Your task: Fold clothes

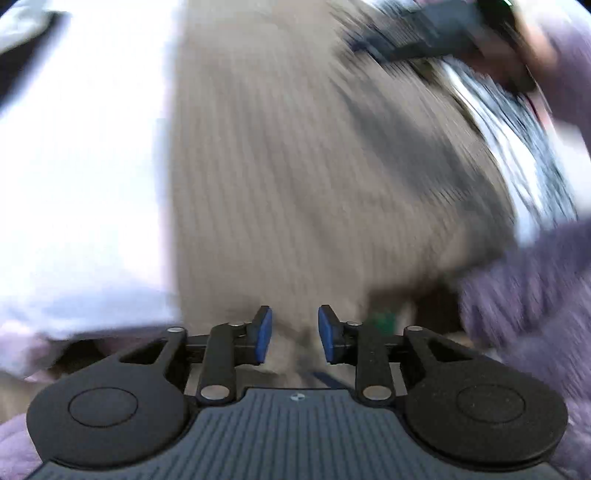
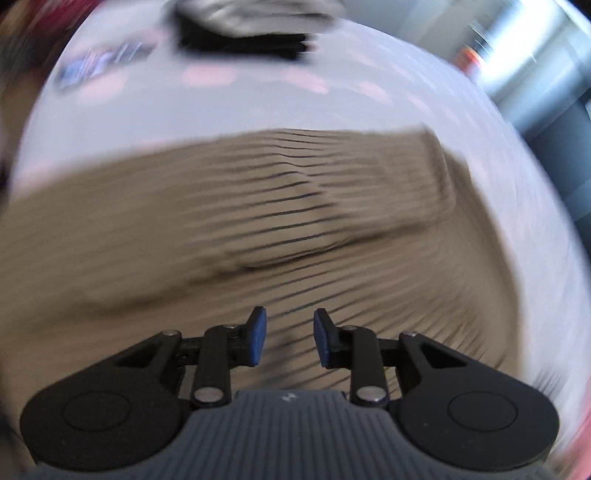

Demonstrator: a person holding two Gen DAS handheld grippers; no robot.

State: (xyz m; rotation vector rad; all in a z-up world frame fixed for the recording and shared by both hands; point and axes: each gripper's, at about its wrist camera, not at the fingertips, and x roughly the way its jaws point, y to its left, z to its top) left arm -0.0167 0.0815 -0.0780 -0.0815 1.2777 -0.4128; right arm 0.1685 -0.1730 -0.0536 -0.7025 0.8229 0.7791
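Note:
A beige ribbed garment lies spread on a white sheet, blurred by motion. My left gripper hovers over its near edge, blue pads apart with nothing pinched between them. In the right wrist view the same beige garment stretches across the white surface, with a folded flap on top at the right. My right gripper is open above the cloth, and no fabric is caught between its pads. The other gripper shows dark and blurred at the top right of the left wrist view.
A purple fleece sleeve fills the right side of the left wrist view. A stack of dark and grey folded clothes sits at the far end of the white surface. A small green thing lies by the garment's near edge.

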